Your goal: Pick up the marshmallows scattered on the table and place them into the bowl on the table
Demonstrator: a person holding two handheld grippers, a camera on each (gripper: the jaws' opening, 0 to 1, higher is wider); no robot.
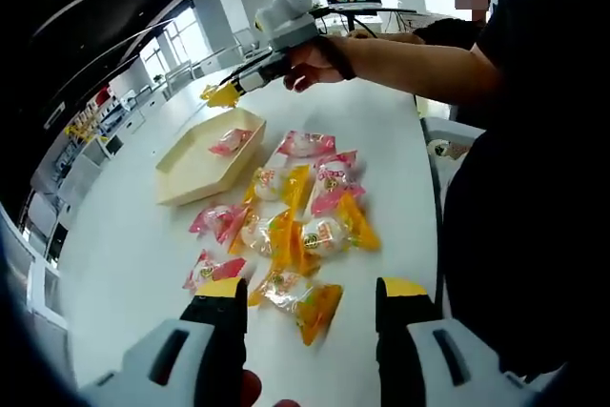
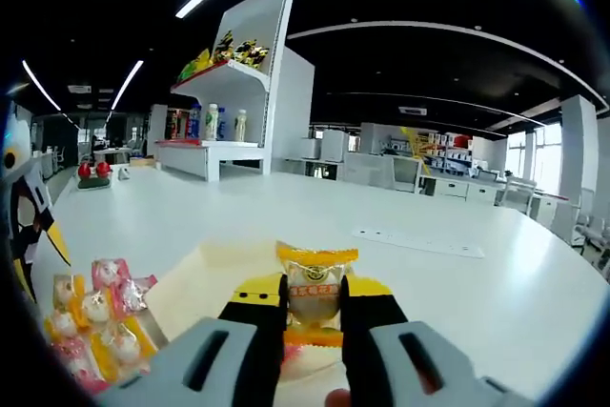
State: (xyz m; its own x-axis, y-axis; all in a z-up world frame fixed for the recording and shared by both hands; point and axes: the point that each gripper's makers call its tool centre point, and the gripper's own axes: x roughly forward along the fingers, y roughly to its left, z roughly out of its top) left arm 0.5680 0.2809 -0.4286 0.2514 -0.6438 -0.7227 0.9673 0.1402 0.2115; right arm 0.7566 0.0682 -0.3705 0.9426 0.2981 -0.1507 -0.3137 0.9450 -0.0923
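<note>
Several wrapped marshmallows (image 1: 300,212) in pink and yellow packets lie scattered on the white table (image 1: 133,245). A cream tray-like bowl (image 1: 195,167) beyond them holds one pink packet (image 1: 230,142). My left gripper (image 1: 310,297) hovers open above the nearest yellow packet (image 1: 303,300). My right gripper (image 2: 315,297) is shut on a yellow-wrapped marshmallow (image 2: 315,295), held over the bowl (image 2: 205,278). In the left gripper view the right gripper (image 1: 222,94) hangs above the bowl's far end in a person's hand. More packets (image 2: 95,316) lie to the left in the right gripper view.
A person in dark clothes (image 1: 515,169) stands along the table's right edge. A white shelf unit (image 2: 243,92) with bottles and snacks stands past the table. A white strip (image 2: 417,243) lies on the table beyond the bowl. Desks and monitors fill the background.
</note>
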